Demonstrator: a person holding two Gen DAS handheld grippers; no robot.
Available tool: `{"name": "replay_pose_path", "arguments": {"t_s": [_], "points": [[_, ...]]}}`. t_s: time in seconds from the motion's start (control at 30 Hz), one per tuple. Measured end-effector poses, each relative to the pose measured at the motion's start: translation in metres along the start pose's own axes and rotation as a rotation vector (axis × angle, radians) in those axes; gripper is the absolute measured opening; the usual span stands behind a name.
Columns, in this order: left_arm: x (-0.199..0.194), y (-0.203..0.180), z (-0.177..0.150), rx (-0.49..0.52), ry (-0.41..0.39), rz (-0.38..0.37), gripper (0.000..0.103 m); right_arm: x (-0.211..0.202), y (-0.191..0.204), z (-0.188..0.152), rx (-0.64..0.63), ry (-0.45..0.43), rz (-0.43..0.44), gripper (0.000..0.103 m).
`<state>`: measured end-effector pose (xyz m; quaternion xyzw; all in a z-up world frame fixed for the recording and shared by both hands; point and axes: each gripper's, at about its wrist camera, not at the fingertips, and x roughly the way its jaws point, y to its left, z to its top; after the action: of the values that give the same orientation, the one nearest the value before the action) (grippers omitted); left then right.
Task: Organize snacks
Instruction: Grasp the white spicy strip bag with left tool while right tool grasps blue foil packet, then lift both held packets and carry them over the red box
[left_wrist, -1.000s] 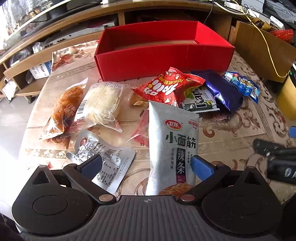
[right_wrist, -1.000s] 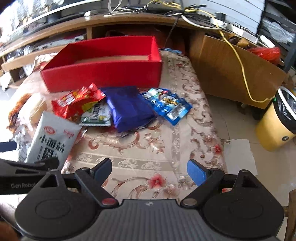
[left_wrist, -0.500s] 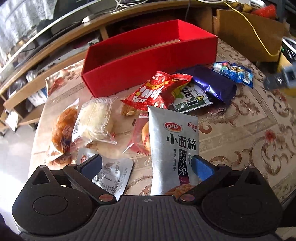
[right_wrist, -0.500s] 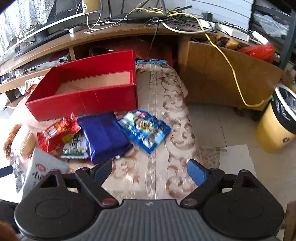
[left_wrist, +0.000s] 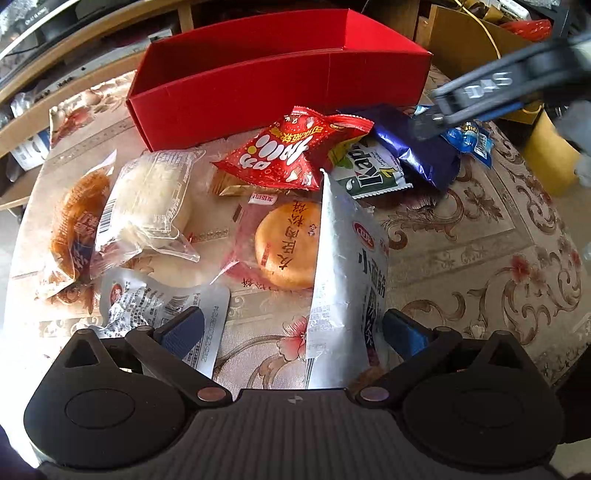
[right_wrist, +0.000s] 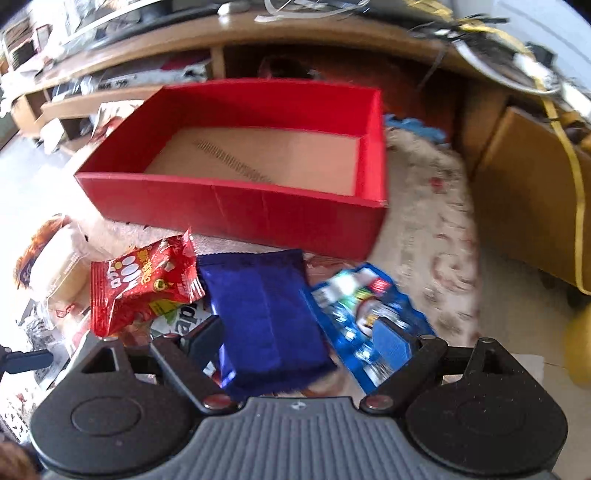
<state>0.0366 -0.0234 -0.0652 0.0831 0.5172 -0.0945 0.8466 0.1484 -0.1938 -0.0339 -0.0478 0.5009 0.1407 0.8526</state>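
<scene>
An empty red box (right_wrist: 240, 210) with a cardboard floor stands at the back of the patterned table; it also shows as the red box (left_wrist: 280, 92). In front of it lies a pile of snacks. A dark blue packet (right_wrist: 266, 314) lies between the fingers of my right gripper (right_wrist: 299, 343), which is open and low over it. Its right finger overlaps a light blue packet (right_wrist: 354, 295). A red packet (right_wrist: 144, 280) lies to the left. My left gripper (left_wrist: 293, 328) is open around a tall silver packet (left_wrist: 343, 266) that stands tilted on its edge. The right gripper (left_wrist: 480, 92) shows at the upper right.
Left of the silver packet lie a round pastry (left_wrist: 288, 243), a white bun (left_wrist: 151, 206), an orange bun (left_wrist: 77, 221) and a small silver pouch (left_wrist: 159, 299). A green-white packet (left_wrist: 369, 173) sits under the red one. Wooden shelves (right_wrist: 221, 40) stand behind; the table edge drops off at right.
The right gripper moved forward and down until the dark blue packet lay between its fingers. The left gripper came closer; the silver packet tipped up on edge, uncovering the round pastry.
</scene>
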Motion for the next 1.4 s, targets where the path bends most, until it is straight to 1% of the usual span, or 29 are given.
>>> {"name": "replay_pose_path", "arguments": {"t_s": [0.07,0.13,0.2,0.33,0.37,0.4,0.43,0.5,0.53,0.57,0.6,0.7,0.83,0.93,1.0,1.1,1.17,1.27,1.3,1.33,1.4], "points": [[0.000,0.001,0.000,-0.002,0.003,-0.004,0.103,0.011,-0.001,0.003,0.006,0.028,0.042,0.081],[0.000,0.003,0.001,-0.003,0.008,-0.006,0.103,0.020,0.001,0.002,-0.015,0.050,0.072,0.081],[0.001,0.005,0.001,-0.004,0.011,-0.008,0.103,0.026,0.003,0.001,-0.029,0.042,0.077,0.085],[0.002,0.006,0.002,-0.006,0.012,-0.012,0.103,0.033,-0.004,0.002,0.027,0.055,0.144,0.094],[0.002,0.006,0.002,-0.007,0.012,-0.013,0.103,0.035,-0.005,0.001,0.039,0.067,0.159,0.095],[0.002,0.007,0.002,-0.007,0.013,-0.015,0.103,0.035,-0.003,0.001,0.036,0.067,0.152,0.094],[0.002,0.008,0.003,-0.009,0.015,-0.017,0.103,0.035,0.000,0.000,0.023,0.070,0.136,0.090],[0.002,0.009,0.003,-0.019,0.021,-0.023,0.103,0.031,0.002,-0.004,0.043,0.080,0.144,0.078],[0.002,0.010,0.003,-0.025,0.025,-0.027,0.103,0.027,0.001,-0.004,0.050,0.078,0.151,0.064],[0.003,0.012,0.003,-0.030,0.027,-0.030,0.103,0.022,-0.003,-0.006,0.081,0.078,0.169,0.059],[0.003,0.014,0.003,-0.036,0.029,-0.034,0.103,0.018,-0.006,-0.009,0.111,0.085,0.180,0.058],[0.002,0.018,0.003,-0.058,0.037,-0.051,0.103,0.008,-0.004,-0.023,0.111,0.090,0.138,0.057],[-0.002,0.024,0.000,-0.080,0.040,-0.068,0.103,-0.011,0.007,-0.043,0.104,0.078,0.133,0.056],[-0.005,0.027,-0.001,-0.075,0.028,-0.059,0.103,-0.027,0.018,-0.058,0.089,0.053,0.136,0.056],[-0.006,0.028,-0.003,-0.067,0.019,-0.041,0.103,-0.030,0.025,-0.065,0.068,0.059,0.127,0.056],[-0.007,0.024,-0.008,-0.042,0.012,-0.029,0.103,-0.023,0.030,-0.071,0.039,0.084,0.075,0.056],[-0.008,0.019,-0.008,-0.012,0.000,-0.013,0.103,-0.022,0.030,-0.071,0.033,0.080,0.048,0.056],[-0.009,0.009,-0.008,0.040,-0.023,0.015,0.103,-0.015,0.029,-0.066,0.035,0.099,0.052,0.060],[-0.007,0.005,-0.007,0.059,-0.022,0.019,0.103,-0.012,0.031,-0.066,0.028,0.108,0.047,0.061],[-0.004,0.003,-0.006,0.068,-0.017,0.018,0.103,-0.009,0.033,-0.066,0.016,0.113,0.037,0.064],[0.004,-0.002,-0.005,0.093,0.012,0.029,0.103,-0.007,0.038,-0.065,-0.008,0.111,0.024,0.067]]}}
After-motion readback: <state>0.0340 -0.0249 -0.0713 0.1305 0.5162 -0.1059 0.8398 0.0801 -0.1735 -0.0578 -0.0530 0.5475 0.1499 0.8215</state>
